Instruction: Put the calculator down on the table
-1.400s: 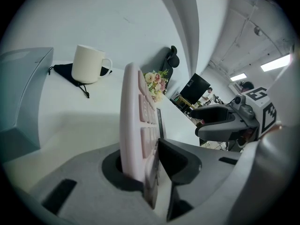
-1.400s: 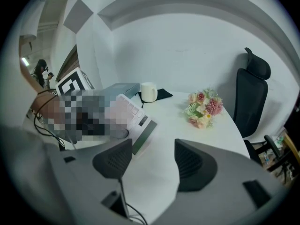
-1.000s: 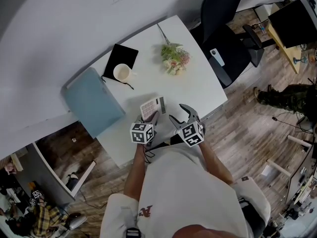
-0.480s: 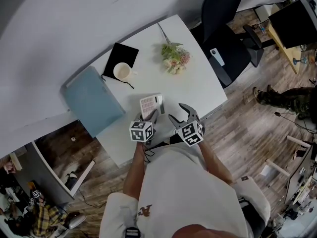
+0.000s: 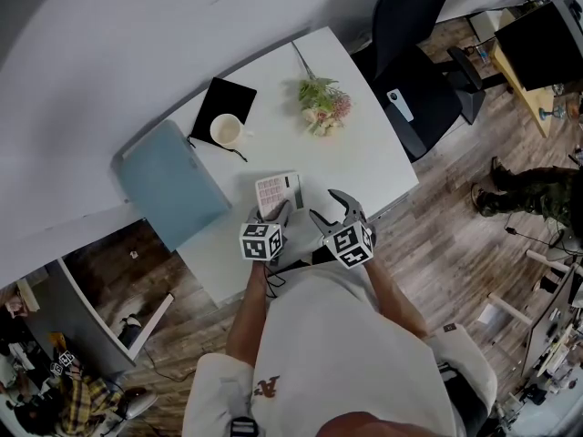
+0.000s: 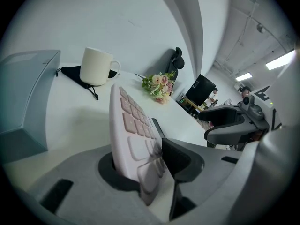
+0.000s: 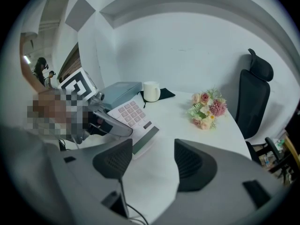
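Observation:
The pale pink calculator [image 5: 278, 192] lies on the white table [image 5: 355, 153] near its front edge, keys up. In the left gripper view, the calculator [image 6: 131, 130] stands between the jaws of my left gripper [image 6: 150, 165], and the jaws are opening, with a sliver of gap showing at the dark pad. In the head view, my left gripper [image 5: 276, 215] reaches over the calculator's near end. My right gripper [image 5: 328, 209] hovers open and empty just to the right. The right gripper view shows the calculator [image 7: 133, 118] flat under the left gripper's finger [image 7: 110, 123].
A white mug [image 5: 225, 132] sits on a black pouch [image 5: 219, 107] at the back. A blue-grey case [image 5: 168, 185] lies at the left end and a flower bunch [image 5: 321, 107] at the back right. A black office chair [image 5: 414, 71] stands beyond the right end.
The calculator has shifted slightly farther from me on the table and now lies flatter. Both grippers have stayed where they were.

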Motion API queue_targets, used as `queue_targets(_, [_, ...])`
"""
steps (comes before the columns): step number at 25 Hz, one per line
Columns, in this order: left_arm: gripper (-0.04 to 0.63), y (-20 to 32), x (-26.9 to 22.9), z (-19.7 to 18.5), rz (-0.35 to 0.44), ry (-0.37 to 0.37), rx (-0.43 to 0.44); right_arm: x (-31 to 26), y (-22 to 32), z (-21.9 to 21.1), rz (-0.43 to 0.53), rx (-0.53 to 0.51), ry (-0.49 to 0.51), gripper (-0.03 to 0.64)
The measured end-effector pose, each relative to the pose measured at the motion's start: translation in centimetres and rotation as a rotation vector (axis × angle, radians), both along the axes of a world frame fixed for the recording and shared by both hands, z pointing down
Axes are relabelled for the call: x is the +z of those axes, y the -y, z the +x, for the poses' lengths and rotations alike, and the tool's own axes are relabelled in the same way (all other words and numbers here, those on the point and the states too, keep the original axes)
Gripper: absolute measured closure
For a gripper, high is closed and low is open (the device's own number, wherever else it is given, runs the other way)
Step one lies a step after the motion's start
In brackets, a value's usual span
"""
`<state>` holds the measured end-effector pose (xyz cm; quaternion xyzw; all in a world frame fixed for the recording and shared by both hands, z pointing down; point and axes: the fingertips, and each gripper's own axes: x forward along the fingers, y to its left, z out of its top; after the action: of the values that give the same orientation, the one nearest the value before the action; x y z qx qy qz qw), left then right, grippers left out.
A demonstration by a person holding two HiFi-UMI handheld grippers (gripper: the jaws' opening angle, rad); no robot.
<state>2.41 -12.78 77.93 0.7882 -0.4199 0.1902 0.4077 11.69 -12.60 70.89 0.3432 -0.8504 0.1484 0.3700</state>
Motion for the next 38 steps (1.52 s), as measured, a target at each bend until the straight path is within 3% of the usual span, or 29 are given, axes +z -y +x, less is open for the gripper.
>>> queue_targets(11, [0.376, 0.6, 0.2, -1.0, 0.045, 0.065, -0.013, 0.0, -0.1, -0.4, 0.003, -0.001, -0.003, 0.333])
queue_targets(25, [0.284, 0.7, 0.8, -2.8, 0.043, 0.076, -0.073, -0.1, -0.6, -0.9, 0.008, -0.003, -0.007, 0.333])
queue_targets(38, [0.239, 0.6, 1.0, -3.5, 0.041, 0.082, -0.101, -0.3, -0.5, -1.5, 0.016, -0.006, -0.008, 0.333])
